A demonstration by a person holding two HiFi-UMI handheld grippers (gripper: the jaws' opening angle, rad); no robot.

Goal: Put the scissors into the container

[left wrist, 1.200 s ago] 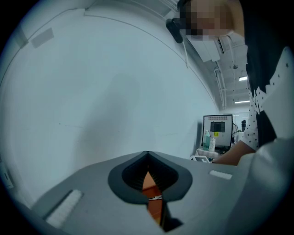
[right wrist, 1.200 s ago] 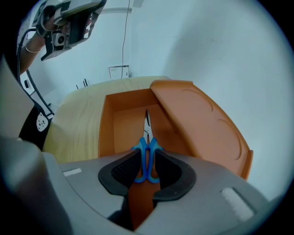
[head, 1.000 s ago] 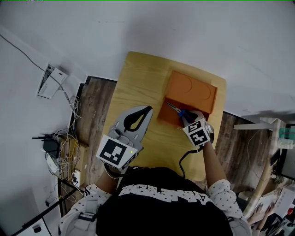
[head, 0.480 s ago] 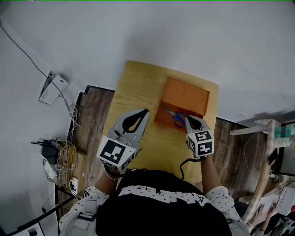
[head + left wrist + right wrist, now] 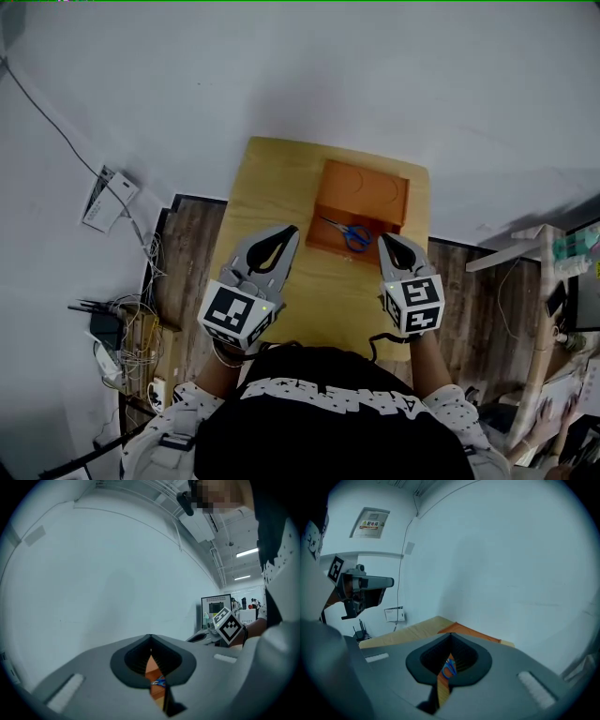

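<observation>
pointing far and clenched on nothing, the jaws of the left gripper [image 5: 291,232] and right gripper [image 5: 385,240] flank the scissors [image 5: 347,232], which lie apart from both in the near part of the container [image 5: 367,190]: blue loop handles, slim metal blades, a shallow orange box on a pale wooden bench [image 5: 272,178].

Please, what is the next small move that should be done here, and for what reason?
Probably only draw the right tool a little back from the orange container, touching nothing. The blue-handled scissors lie inside the container, and both the right tool and the left tool are shut and hold nothing, so the task looks done.
</observation>
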